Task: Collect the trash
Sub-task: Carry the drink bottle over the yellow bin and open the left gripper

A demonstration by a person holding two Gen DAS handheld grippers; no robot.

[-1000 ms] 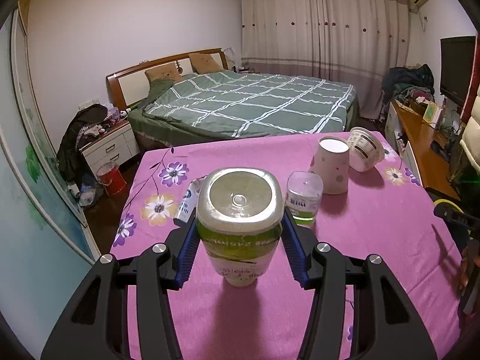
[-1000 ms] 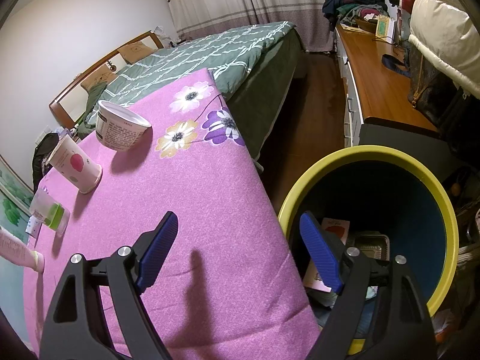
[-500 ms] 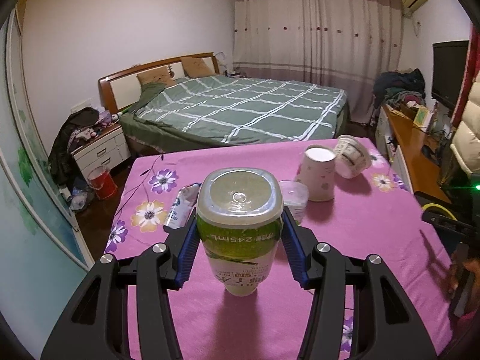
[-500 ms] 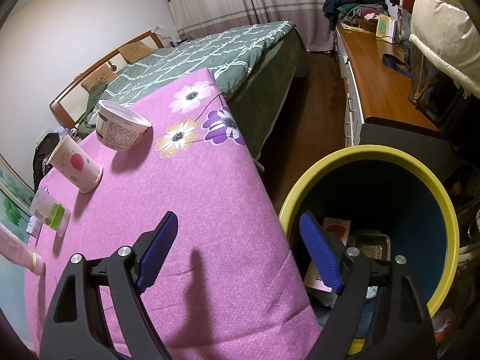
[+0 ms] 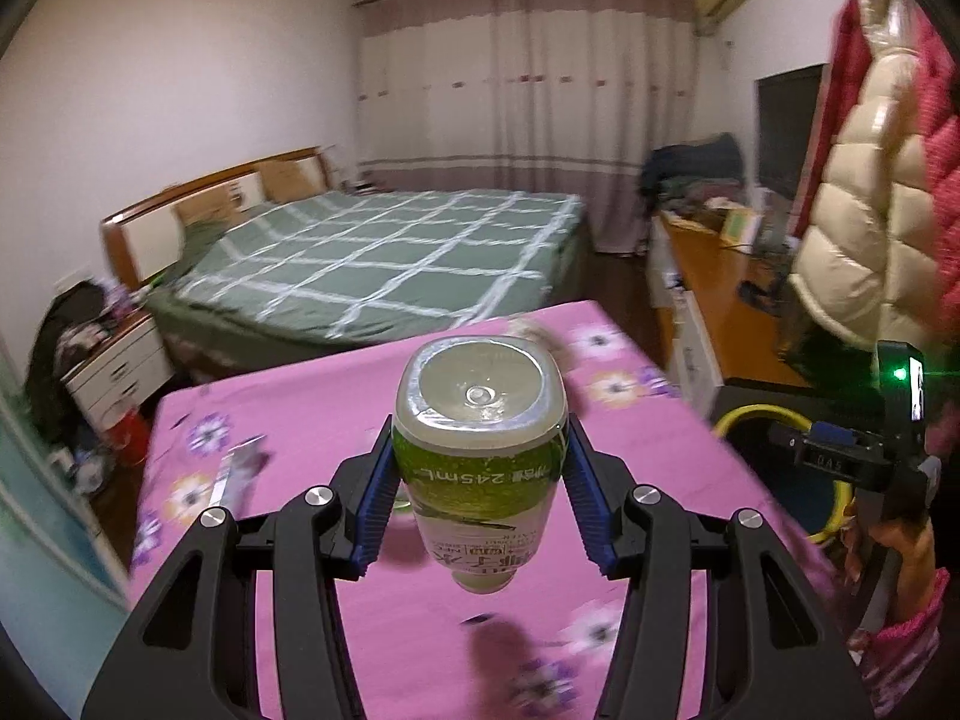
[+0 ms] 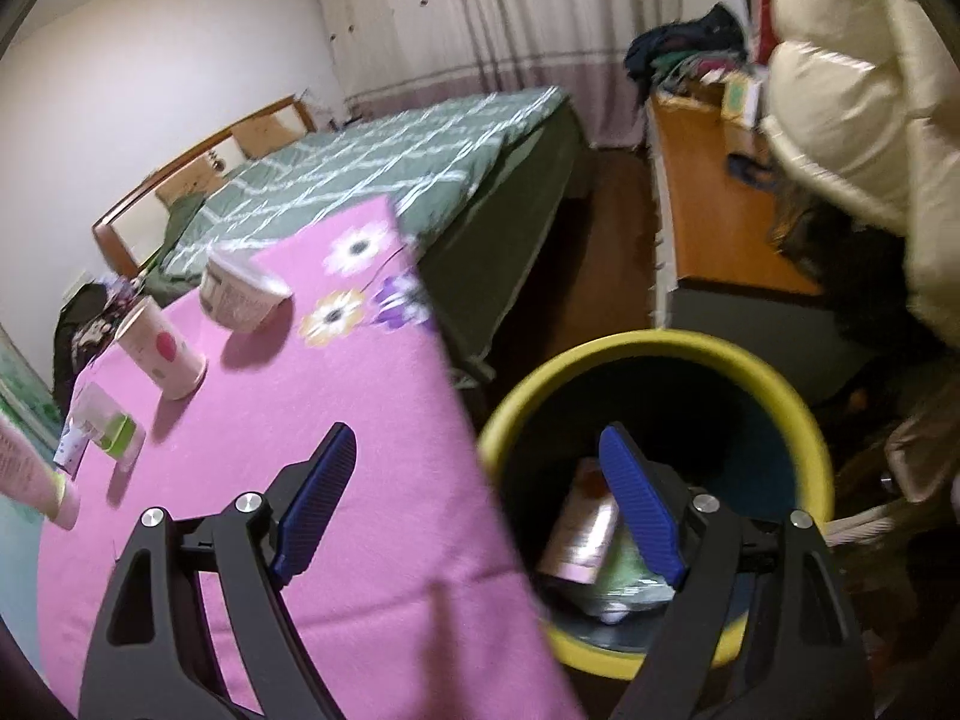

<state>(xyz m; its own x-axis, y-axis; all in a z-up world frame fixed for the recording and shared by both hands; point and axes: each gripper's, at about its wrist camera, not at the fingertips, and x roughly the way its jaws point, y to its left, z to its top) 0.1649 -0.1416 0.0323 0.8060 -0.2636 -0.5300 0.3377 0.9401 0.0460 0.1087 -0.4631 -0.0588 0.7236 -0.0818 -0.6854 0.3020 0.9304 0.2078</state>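
Dim, warm indoor light leaves soft shadows on the pink tablecloth [image 5: 312,414], while both fisheye views bend heavily toward dark corners and smear with motion blur at the edges.

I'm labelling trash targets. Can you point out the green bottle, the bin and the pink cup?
bottle [image 5: 480,474], left wrist view, on its green label.
bin [image 6: 630,342], right wrist view, on its yellow rim.
pink cup [image 6: 159,348], right wrist view, on its side wall.

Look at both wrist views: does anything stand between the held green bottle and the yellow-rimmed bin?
Nothing visible does. The green bottle, clamped in the left gripper, hangs above the pink tablecloth; the bin stands open beside the table's edge.
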